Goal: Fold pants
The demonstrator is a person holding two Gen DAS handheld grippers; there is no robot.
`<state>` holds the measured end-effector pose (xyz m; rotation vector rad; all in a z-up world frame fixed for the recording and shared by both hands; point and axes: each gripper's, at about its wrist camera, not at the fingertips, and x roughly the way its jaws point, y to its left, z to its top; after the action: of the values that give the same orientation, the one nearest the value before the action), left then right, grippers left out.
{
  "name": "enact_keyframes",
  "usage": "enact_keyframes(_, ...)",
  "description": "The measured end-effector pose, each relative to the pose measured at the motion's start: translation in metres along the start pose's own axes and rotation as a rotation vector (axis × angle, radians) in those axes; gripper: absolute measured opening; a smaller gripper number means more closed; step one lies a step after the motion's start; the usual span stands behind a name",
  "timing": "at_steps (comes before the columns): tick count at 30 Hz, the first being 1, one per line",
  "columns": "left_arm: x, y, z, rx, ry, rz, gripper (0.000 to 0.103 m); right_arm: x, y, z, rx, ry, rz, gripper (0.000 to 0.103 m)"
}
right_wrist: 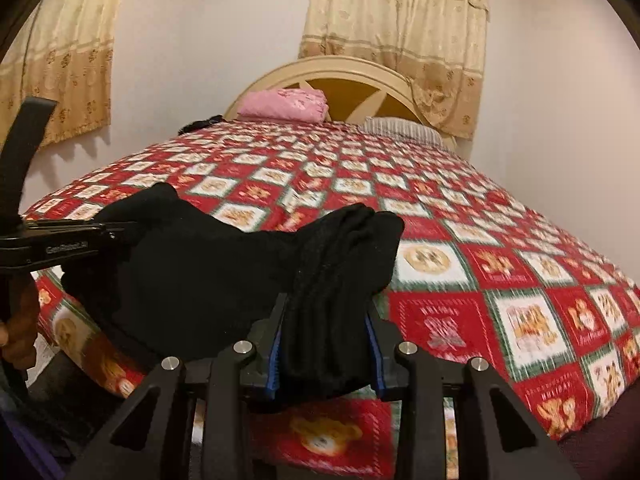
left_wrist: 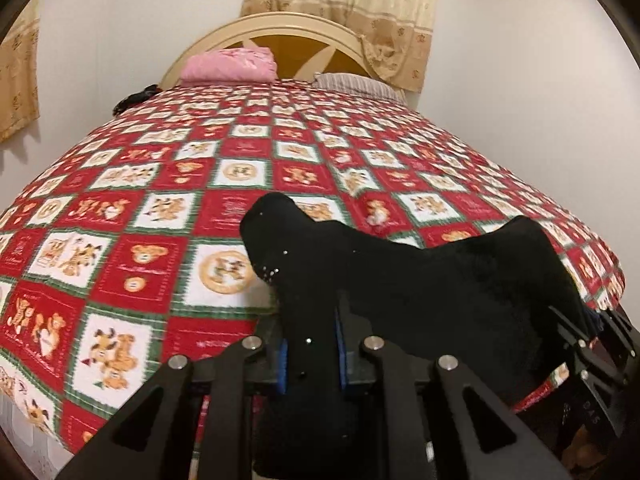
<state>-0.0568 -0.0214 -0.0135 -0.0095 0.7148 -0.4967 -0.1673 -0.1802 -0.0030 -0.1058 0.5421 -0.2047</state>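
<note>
The bed (left_wrist: 168, 208) fills nearly everything I see, its red-and-white bear-print quilt (right_wrist: 500, 264) spread flat as a broad, soft surface to fold on; at the far end a curved headboard (left_wrist: 280, 28) backs a pink folded cloth (left_wrist: 230, 65) and a striped pillow (left_wrist: 352, 84), well apart from my work. Beige curtains (right_wrist: 400, 20) hang on the wall behind. The black pants (left_wrist: 420, 280) are at the near edge of the bed, bunched and draped between my two tools, partly lifted off the quilt, which I judge is how I carry the fabric to lay it out or bring one part over another. My left hand-held gripper (left_wrist: 311, 354) is clenched on a thick bundle of the pants rising between its blue-padded fingers; my right hand-held gripper (right_wrist: 326, 354) is likewise clamped on a ribbed, gathered stretch, probably the waistband or a cuff, though I cannot tell which. Holding two separate points keeps the cloth taut enough to control.
</note>
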Motion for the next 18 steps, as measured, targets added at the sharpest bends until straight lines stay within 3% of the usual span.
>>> enact_keyframes(5, -0.004, 0.024, 0.007, -0.043, -0.027, 0.036, 0.018, 0.004, 0.022, 0.018, -0.016, -0.044, 0.034, 0.035)
enact_keyframes(18, -0.014, 0.099, 0.031, -0.12, -0.112, 0.22, 0.018, 0.036, 0.095, 0.073, -0.102, -0.138, 0.192, 0.035)
